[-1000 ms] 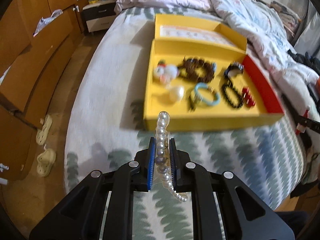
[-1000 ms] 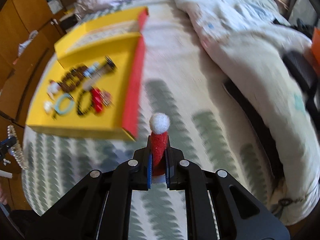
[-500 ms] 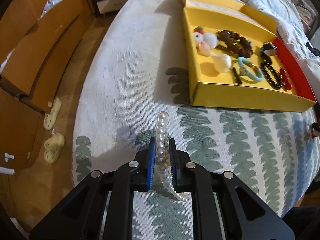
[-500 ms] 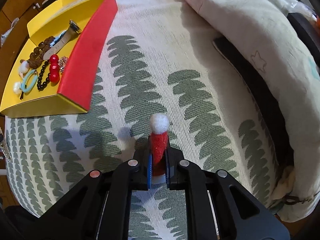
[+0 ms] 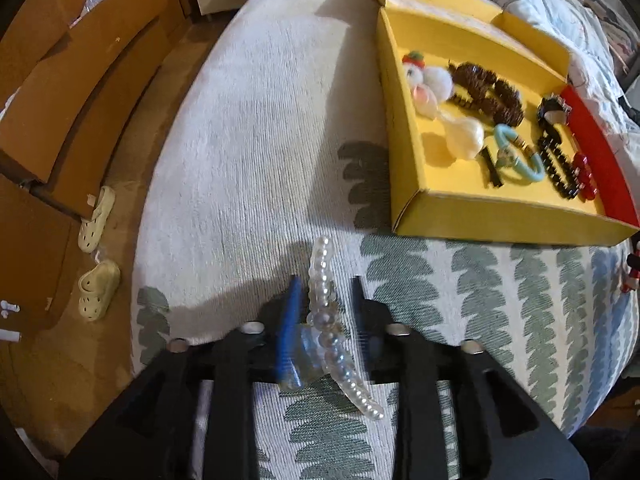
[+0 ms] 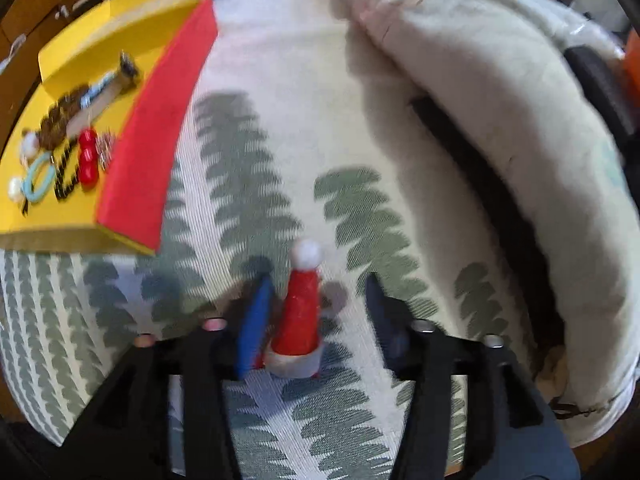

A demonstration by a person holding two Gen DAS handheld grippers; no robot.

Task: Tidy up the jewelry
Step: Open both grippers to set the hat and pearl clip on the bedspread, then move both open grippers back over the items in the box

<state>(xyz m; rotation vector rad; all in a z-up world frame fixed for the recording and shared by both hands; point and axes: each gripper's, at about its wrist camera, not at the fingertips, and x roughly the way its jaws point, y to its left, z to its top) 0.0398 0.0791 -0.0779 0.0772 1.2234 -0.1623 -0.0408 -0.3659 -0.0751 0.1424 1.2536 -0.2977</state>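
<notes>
**Both grippers spread, pearls and Santa hat between the fingers**

At the far left of the left wrist view, a wooden cabinet [image 5: 60,92] and two pale slippers [image 5: 98,252] edge the floor beside the bed [image 5: 248,140]. The left gripper [image 5: 324,292] has its fingers spread wide, and the pearl strand [image 5: 326,312] lies between them, near the blue pad, with its tail trailing toward the camera. Whether it already rests on the leaf-print cover or hangs free, motion blur hides. The strand looks light, limp and slick; it would likely slip from a pinch at one bead, so a hold across its doubled middle seems safest.

Further right stands the yellow tray [image 5: 500,228], red along its right wall. It holds white pom-pom pieces [image 5: 436,80], a brown bead bracelet [image 5: 488,92], a cream pear-shaped piece [image 5: 466,136], a turquoise ring [image 5: 516,156], a black bead chain [image 5: 556,164] and red beads [image 5: 584,176]. A second, shallower compartment lies behind.

In the right wrist view, the right gripper [image 6: 316,292] is likewise parted around the small red Santa hat [image 6: 298,316], which sits between the fingers close to the blue pad. It appears soft and featherweight; gripping the cone's body, not the pom-pom, should serve. A rumpled quilt [image 6: 500,120] fills the right.
</notes>
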